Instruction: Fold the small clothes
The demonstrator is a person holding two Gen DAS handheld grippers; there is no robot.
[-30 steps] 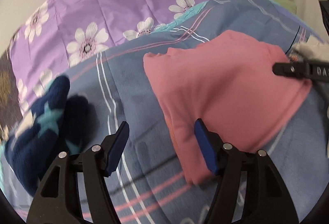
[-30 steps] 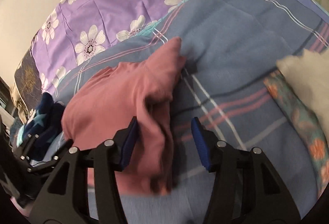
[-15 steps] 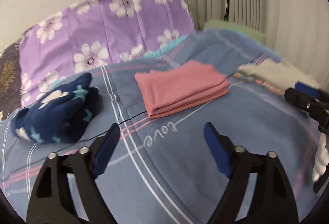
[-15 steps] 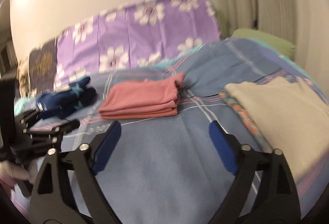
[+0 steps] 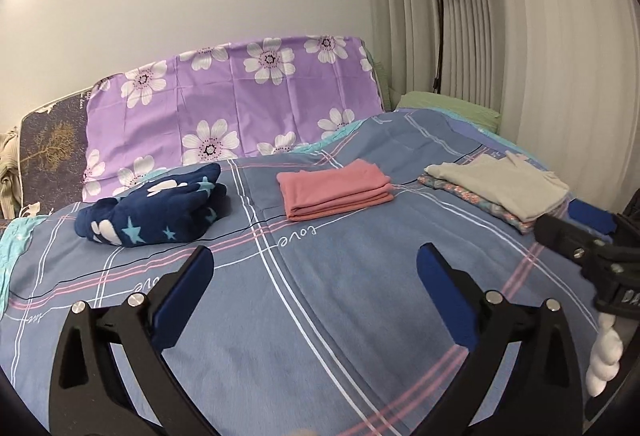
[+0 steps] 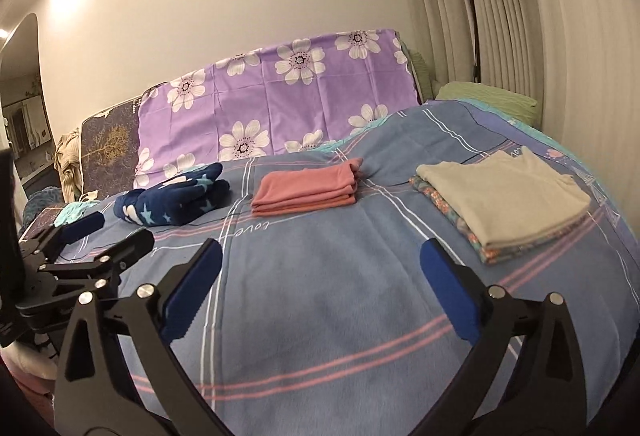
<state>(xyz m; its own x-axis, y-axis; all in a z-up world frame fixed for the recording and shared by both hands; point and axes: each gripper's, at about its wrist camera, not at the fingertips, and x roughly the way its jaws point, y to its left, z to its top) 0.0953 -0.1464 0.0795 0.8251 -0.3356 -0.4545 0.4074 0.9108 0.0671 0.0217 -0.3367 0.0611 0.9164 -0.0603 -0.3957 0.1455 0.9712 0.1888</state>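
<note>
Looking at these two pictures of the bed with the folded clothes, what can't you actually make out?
- Flowered garment: both views, mostly covered by the beige top lying on it.
- Dark blue starry garment: both views, bunched up; what kind of clothing it is stays unclear.
- Right hand-held gripper: left wrist view, cut off by the right edge.
- Cream cloth beside the headboard: both views, cut off at the left; too small to identify.
</note>
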